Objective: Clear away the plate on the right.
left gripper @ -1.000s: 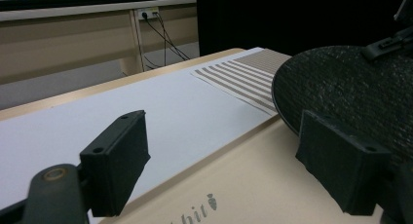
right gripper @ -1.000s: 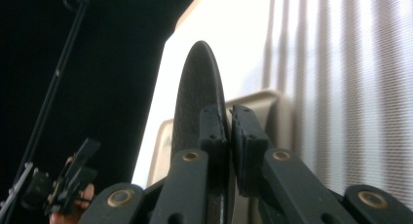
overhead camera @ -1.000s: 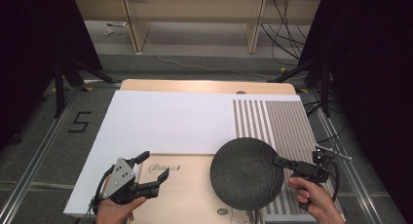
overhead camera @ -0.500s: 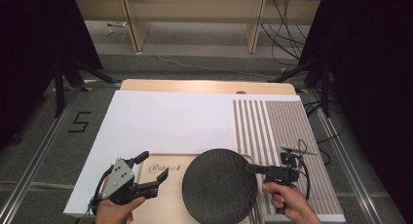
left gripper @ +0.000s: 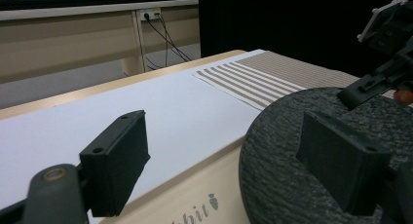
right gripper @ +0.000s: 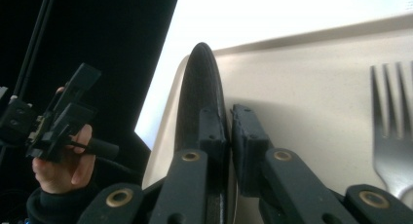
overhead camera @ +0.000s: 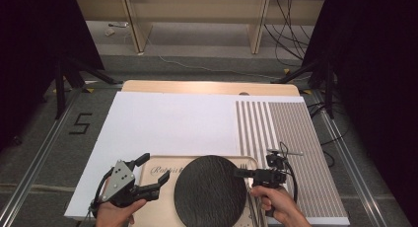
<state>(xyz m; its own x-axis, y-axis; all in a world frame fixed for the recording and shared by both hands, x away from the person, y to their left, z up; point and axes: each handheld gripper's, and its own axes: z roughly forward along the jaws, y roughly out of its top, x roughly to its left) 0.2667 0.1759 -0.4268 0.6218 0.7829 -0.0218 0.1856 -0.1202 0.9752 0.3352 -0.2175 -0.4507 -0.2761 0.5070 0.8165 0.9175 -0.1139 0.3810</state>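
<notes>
High view: dark plate [overhead camera: 209, 190] carried from striped mat [overhead camera: 288, 148] side onto tray [overhead camera: 162, 168], right gripper [overhead camera: 242, 172] clamping its rim; likely placing. Left gripper [overhead camera: 150, 176] spread, empty, beside tray's left end.
Left gripper view: white sheet [left gripper: 146, 107] beyond tray bare, roomy.
Right gripper view: fork [right gripper: 392, 136] close beside plate on tray.

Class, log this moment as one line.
right gripper: shut on plate rim | left gripper: open, empty | plate: over tray | fork: on tray

We have carried the dark plate [overhead camera: 209, 190] leftward with our right gripper [overhead camera: 240, 172], off the striped mat [overhead camera: 291, 153] and over the tray [overhead camera: 157, 173].
</notes>
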